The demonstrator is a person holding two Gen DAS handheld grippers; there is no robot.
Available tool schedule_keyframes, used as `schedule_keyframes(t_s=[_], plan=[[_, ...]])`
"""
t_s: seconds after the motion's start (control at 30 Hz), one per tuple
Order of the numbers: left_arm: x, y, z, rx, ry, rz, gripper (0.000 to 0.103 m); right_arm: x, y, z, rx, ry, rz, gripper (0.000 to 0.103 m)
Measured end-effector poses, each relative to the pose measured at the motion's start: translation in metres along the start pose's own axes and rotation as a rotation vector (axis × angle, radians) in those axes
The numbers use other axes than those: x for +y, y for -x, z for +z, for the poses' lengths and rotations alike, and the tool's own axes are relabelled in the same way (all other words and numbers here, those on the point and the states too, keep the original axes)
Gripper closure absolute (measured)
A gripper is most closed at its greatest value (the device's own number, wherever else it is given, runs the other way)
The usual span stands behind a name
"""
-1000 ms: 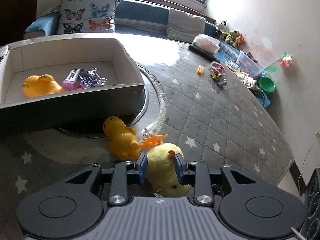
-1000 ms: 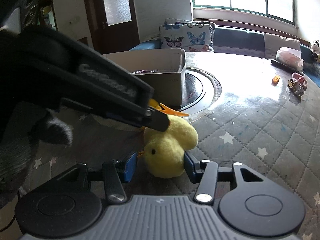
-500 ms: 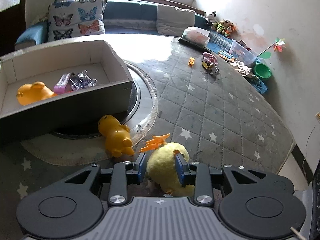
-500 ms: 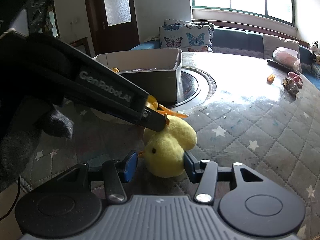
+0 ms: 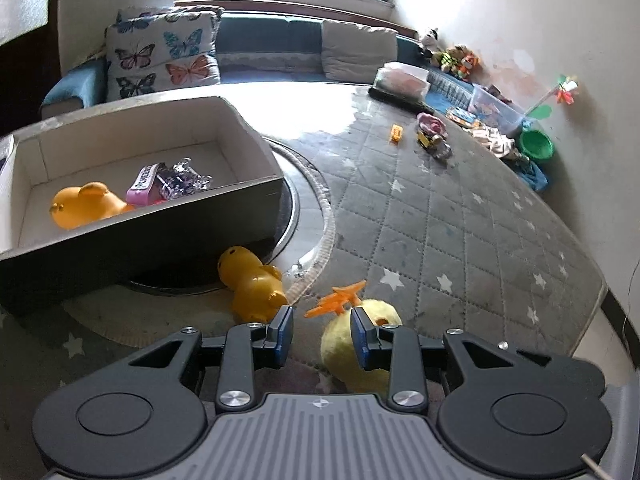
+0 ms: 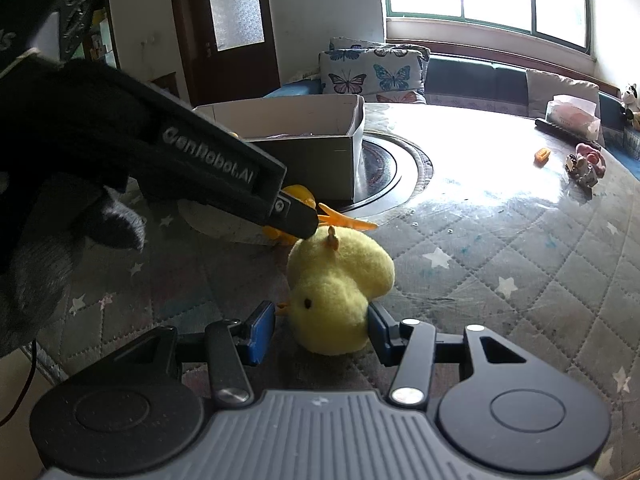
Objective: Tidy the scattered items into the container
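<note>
- Right wrist view, closest first: the right gripper has the plush chick sitting between its jaws, head end toward the camera. The right-hand pad looks like it's touching the fluff; the left-hand pad stands a bit clear of the beak. So I'd call it straddling, not squeezing yet.
- The chick's long axis runs away from the camera and slightly right, so these jaws sit across its narrow width. Nice setup for a pinch, I reckon.
- Left wrist view: the left gripper has just been opening and its jaws are spread with nothing clamped. The chick sits off to the right, behind the right-hand finger, and the orange plastic bit lies just past the gap.
- So the right hand is better placed for the chick; the left is nearer the yellow rubber duck lying on its side, just ahead and left of its jaws.
- Further back, the cardboard box sits on the round table, already holding another duck and a pink toy.
- Far side of the quilted mat: a few small toys left.
</note>
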State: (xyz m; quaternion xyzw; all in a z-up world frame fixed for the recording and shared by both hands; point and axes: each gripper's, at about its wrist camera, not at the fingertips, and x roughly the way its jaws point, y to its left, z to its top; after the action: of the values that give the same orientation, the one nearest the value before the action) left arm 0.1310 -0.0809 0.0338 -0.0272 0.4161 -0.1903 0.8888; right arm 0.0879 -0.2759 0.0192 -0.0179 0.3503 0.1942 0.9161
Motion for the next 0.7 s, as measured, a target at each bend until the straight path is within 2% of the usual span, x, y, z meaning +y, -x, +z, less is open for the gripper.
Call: schedule_keyframes(t_s=[0.17, 0.47, 0.7], plan=[[0.005, 0.000, 0.003, -0.020, 0.013, 0.003, 0.069, 0.000, 0.001, 0.000, 0.002, 0.004, 0.002, 0.053], [-0.010, -0.010, 0.002, -0.019, -0.135, -0.008, 0.069, -0.007, 0.003, 0.000, 0.006, 0.018, 0.028, 0.053], [-0.004, -0.018, 0.004, -0.011, -0.144, -0.133, 0.071, -0.016, 0.006, -0.003, 0.008, 0.054, 0.052, 0.053]])
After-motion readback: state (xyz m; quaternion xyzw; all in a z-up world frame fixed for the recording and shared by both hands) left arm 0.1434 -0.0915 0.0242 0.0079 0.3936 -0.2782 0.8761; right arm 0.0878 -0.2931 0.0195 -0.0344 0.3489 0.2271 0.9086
